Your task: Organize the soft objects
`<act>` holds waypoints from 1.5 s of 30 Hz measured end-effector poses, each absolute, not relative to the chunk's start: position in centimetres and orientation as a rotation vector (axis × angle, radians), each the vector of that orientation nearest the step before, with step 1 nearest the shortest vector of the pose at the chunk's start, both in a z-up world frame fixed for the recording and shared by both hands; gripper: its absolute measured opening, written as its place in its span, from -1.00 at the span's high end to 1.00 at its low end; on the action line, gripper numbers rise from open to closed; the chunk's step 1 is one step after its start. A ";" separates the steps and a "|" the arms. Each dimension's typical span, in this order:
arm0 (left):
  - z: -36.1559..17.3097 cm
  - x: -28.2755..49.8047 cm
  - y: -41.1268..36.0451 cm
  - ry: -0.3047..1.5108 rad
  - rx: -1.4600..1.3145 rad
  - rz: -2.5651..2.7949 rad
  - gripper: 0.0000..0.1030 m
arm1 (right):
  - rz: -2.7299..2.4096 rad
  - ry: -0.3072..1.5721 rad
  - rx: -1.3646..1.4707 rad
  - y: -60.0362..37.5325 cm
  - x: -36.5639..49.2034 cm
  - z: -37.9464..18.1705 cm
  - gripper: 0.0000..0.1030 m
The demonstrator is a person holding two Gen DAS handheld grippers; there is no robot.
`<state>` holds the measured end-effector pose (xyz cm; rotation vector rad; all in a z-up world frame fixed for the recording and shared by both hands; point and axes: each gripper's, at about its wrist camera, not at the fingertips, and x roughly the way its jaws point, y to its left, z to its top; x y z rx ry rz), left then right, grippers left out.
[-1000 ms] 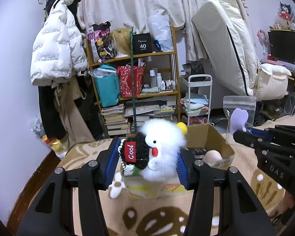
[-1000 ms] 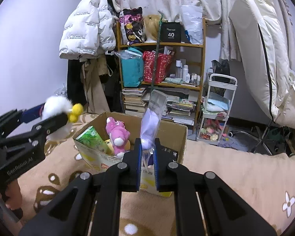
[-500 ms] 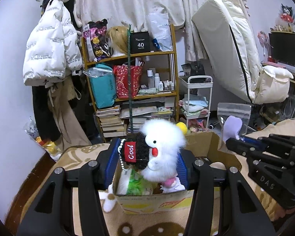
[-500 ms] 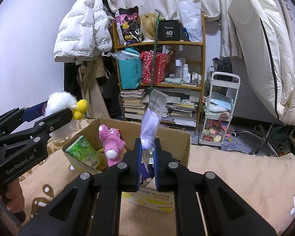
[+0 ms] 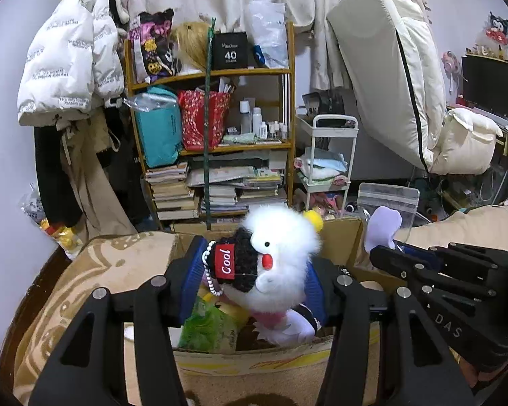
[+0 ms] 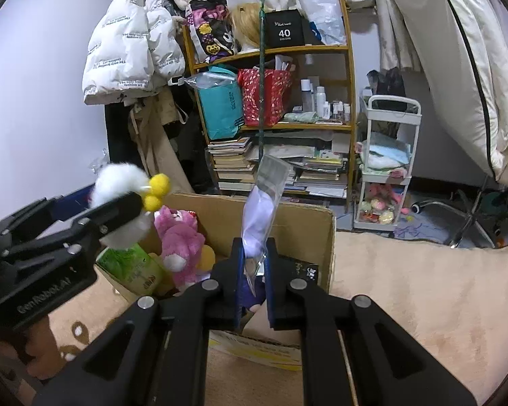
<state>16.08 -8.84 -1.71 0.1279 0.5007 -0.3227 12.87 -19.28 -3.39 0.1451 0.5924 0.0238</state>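
Observation:
Over the open cardboard box point(image 5: 338, 237) my left gripper point(image 5: 254, 264) holds a fluffy white plush toy point(image 5: 281, 247) with a black knitted hat marked "Cool" and a yellow pompom. Its jaws are opening with the toy tilted between the blue pads, which still touch it. My right gripper point(image 6: 254, 250) is shut on a clear zip bag point(image 6: 264, 196) holding something soft and lilac, above the box's near right part point(image 6: 301, 223). Each gripper shows in the other's view, the left gripper point(image 6: 118, 209) and the right gripper point(image 5: 386, 253). In the box lie a pink plush point(image 6: 179, 237) and a green pack point(image 6: 132, 267).
The box stands on a beige patterned blanket point(image 6: 406, 287). Behind it are a crowded wooden shelf point(image 5: 220, 135), a white trolley point(image 5: 332, 155), hanging coats point(image 5: 71, 67) and a leaning mattress point(image 5: 389, 67). A person's hand point(image 6: 0, 341) grips the left tool.
Both grippers moved forward and down until they hang over the open box. The white plush has tilted between the left pads. The bag stays pinched as before.

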 end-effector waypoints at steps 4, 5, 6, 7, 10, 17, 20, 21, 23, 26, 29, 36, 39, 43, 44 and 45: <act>-2.5 16.7 -9.1 0.536 0.132 -0.306 -0.17 | 0.031 0.616 0.161 -19.3 13.3 -4.2 0.75; -2.7 16.8 -9.1 0.542 0.134 -0.301 -0.29 | 0.031 0.622 0.164 -19.3 13.3 -4.3 0.75; -2.8 16.8 -9.2 0.546 0.136 -0.297 -0.38 | 0.031 0.626 0.166 -19.3 13.4 -4.5 0.75; -2.9 16.7 -9.2 0.547 0.138 -0.297 -0.39 | 0.028 0.628 0.169 -19.4 13.4 -4.6 0.75; -2.8 16.4 -9.0 0.546 0.149 -0.291 -0.41 | 0.025 0.624 0.177 -19.6 13.1 -4.5 0.75; -2.3 15.1 -7.4 0.543 0.149 -0.246 -0.63 | 0.015 0.623 0.188 -19.9 12.1 -4.2 0.56; -2.0 14.8 -6.6 0.550 0.137 -0.227 -0.63 | 0.022 0.613 0.185 -19.8 11.4 -3.6 0.36; -1.8 14.6 -6.3 0.551 0.131 -0.223 -0.63 | 0.022 0.610 0.179 -19.7 11.2 -3.5 0.33; -1.5 14.1 -5.6 0.551 0.124 -0.213 -0.66 | 0.014 0.605 0.161 -19.5 10.7 -3.0 0.21; -1.0 13.1 -4.7 0.533 0.134 -0.182 -0.88 | 0.021 0.598 0.159 -19.4 10.0 -2.4 -0.06; -0.3 11.9 -3.5 0.511 0.129 -0.160 -0.89 | 0.029 0.577 0.156 -19.4 9.0 -1.7 -0.26; 1.9 9.0 -1.6 0.499 0.081 -0.171 -0.98 | -0.002 0.469 0.160 -19.1 5.8 0.8 -1.00; 2.7 7.8 -1.4 0.481 0.102 -0.146 -0.98 | -0.009 0.463 0.148 -18.9 5.0 1.7 -1.00; 2.8 6.1 -0.6 0.480 0.114 -0.124 -0.98 | -0.022 0.461 0.158 -19.0 3.7 2.1 -1.00; 2.7 5.7 -0.5 0.481 0.116 -0.120 -0.98 | -0.022 0.464 0.167 -19.2 3.4 2.0 -1.00; 2.6 5.4 -0.4 0.484 0.118 -0.116 -0.98 | -0.022 0.468 0.179 -19.3 3.2 1.9 -1.00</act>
